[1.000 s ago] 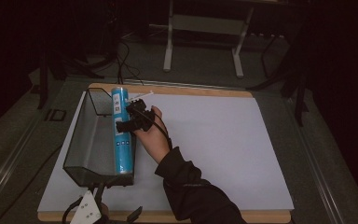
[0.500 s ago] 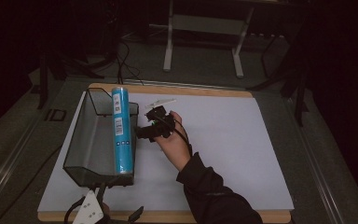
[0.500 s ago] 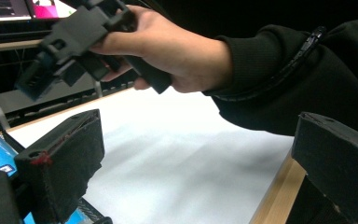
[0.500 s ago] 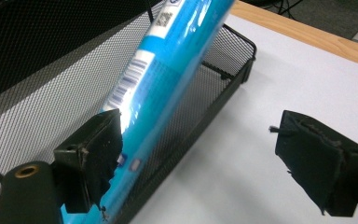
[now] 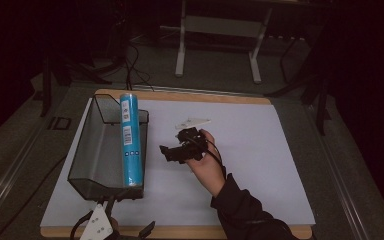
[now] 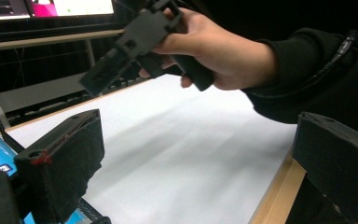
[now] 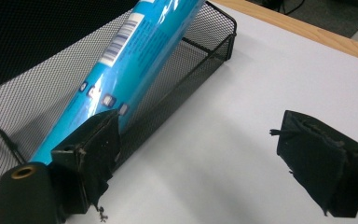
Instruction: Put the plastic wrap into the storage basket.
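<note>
Blue tube (image 5: 130, 140) is lying lengthwise in the black mesh basket (image 5: 92, 150) at the left side of the white table sheet (image 5: 260, 150), its far end resting up on the basket's far rim and its near end down at the near wall. I am judging the placing as done: the tube is seated and nothing is touching it. What is left, as far as I can tell, is only clearing my hands away.

My right gripper (image 5: 172, 150) is hanging just right of the basket, above the bare sheet, apart from the tube. Its jaws are standing wide apart and holding nothing; in the right gripper view the tube (image 7: 135, 60) and the basket (image 7: 200, 56) are showing beyond my left jaw. My right hand (image 5: 205, 160) is wrapping the handle, forearm coming in from the near edge, jaws pointing left toward the basket.

My left gripper (image 5: 100, 227) is sitting low at the near edge of the table, below the basket. Its jaws are also spread wide and empty.
</note>
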